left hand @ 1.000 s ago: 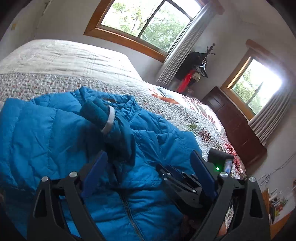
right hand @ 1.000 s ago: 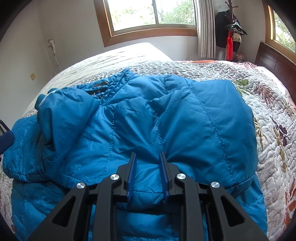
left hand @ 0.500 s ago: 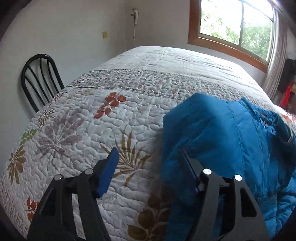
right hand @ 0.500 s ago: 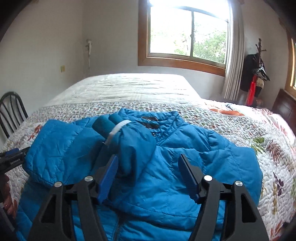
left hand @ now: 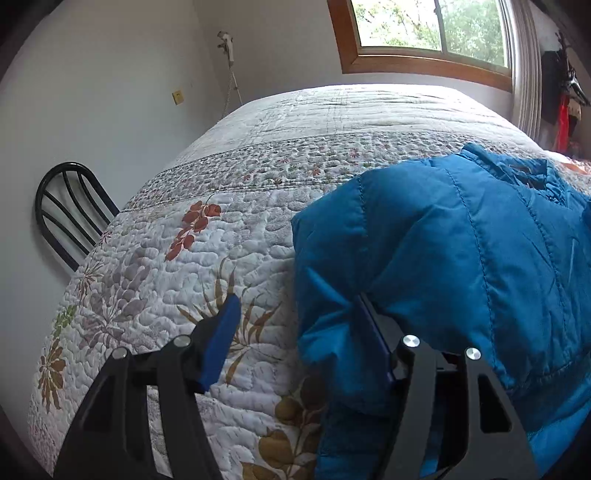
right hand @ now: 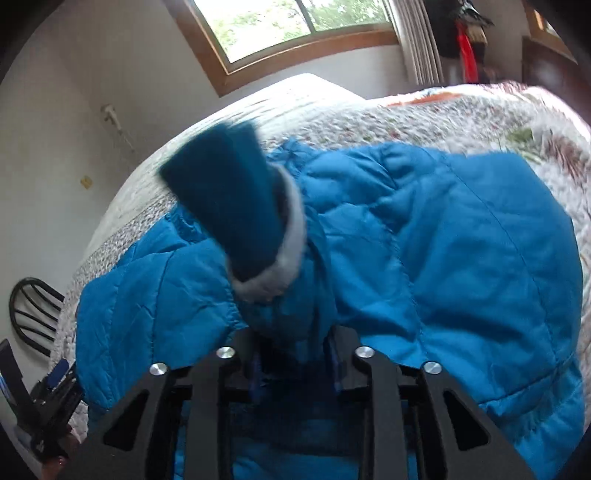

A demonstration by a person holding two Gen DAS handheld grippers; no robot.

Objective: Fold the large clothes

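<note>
A blue quilted puffer jacket (left hand: 461,258) lies on a bed with a floral quilt (left hand: 177,280). My left gripper (left hand: 295,343) is open at the jacket's left edge; its right finger sits under a fold of the fabric, its left finger over bare quilt. In the right wrist view the jacket (right hand: 461,251) fills the middle. My right gripper (right hand: 295,365) is shut on the sleeve, whose dark cuff with a pale band (right hand: 236,206) sticks up and is blurred. The left gripper (right hand: 55,384) shows at the lower left there.
A black metal chair (left hand: 70,218) stands by the bed's left side. A wood-framed window (left hand: 424,33) is on the far wall. Clothes hang on a rack (left hand: 565,85) at the far right. A dark wooden headboard (right hand: 546,62) is at the right.
My right gripper has closed on the sleeve and lifted it, cuff up. My left gripper has stayed open at the jacket's left edge and moved slightly closer to it.
</note>
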